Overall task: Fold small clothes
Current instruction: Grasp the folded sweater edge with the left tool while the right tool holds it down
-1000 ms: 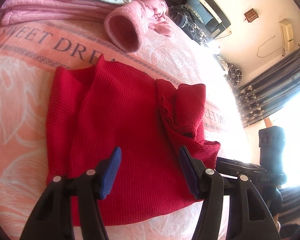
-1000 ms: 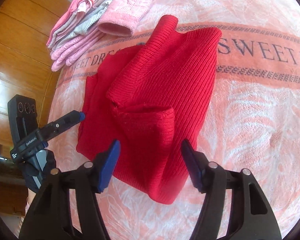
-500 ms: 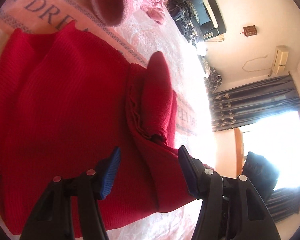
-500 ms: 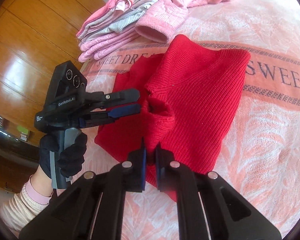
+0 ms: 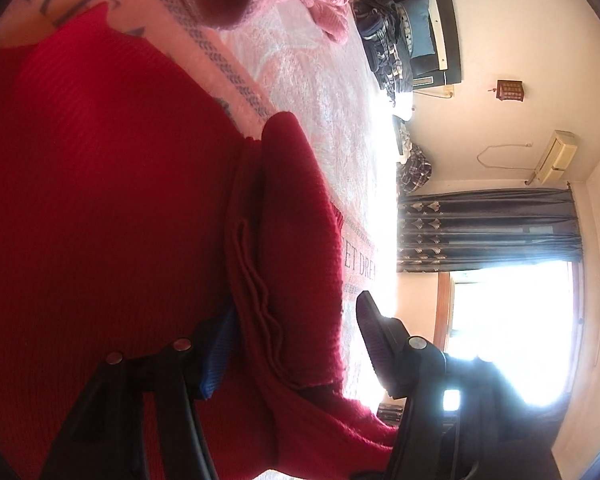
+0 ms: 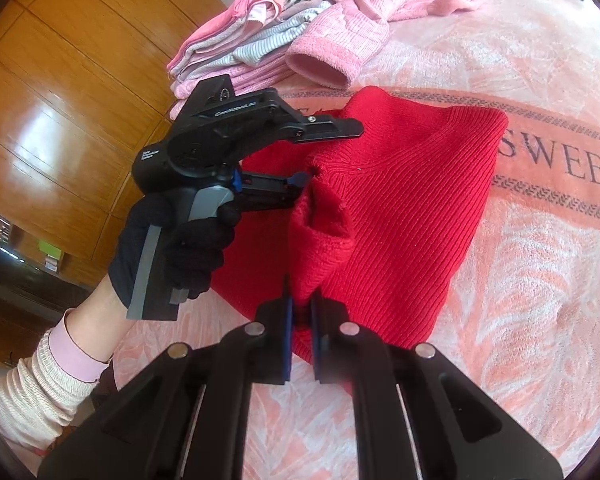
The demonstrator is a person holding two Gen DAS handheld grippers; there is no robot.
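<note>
Sweater [image 6: 412, 208], red knit, lies on the bed [image 6: 540, 320], its near corner pinched and lifted by the right gripper [image 6: 300, 320]. The left gripper [image 5: 292, 344] has its fingers spread around a bunched fold at the sweater's edge. Risk: the loose knit could slip from the narrow pinch, or the left fingers may catch several layers and spoil the fold.

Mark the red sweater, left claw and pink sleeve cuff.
red sweater [image 6: 420, 208]: right wrist view, ribbed body panel.
left claw [image 6: 328, 152]: right wrist view, gap between its open fingertips.
pink sleeve cuff [image 6: 320, 68]: right wrist view, cuff opening rim.
</note>
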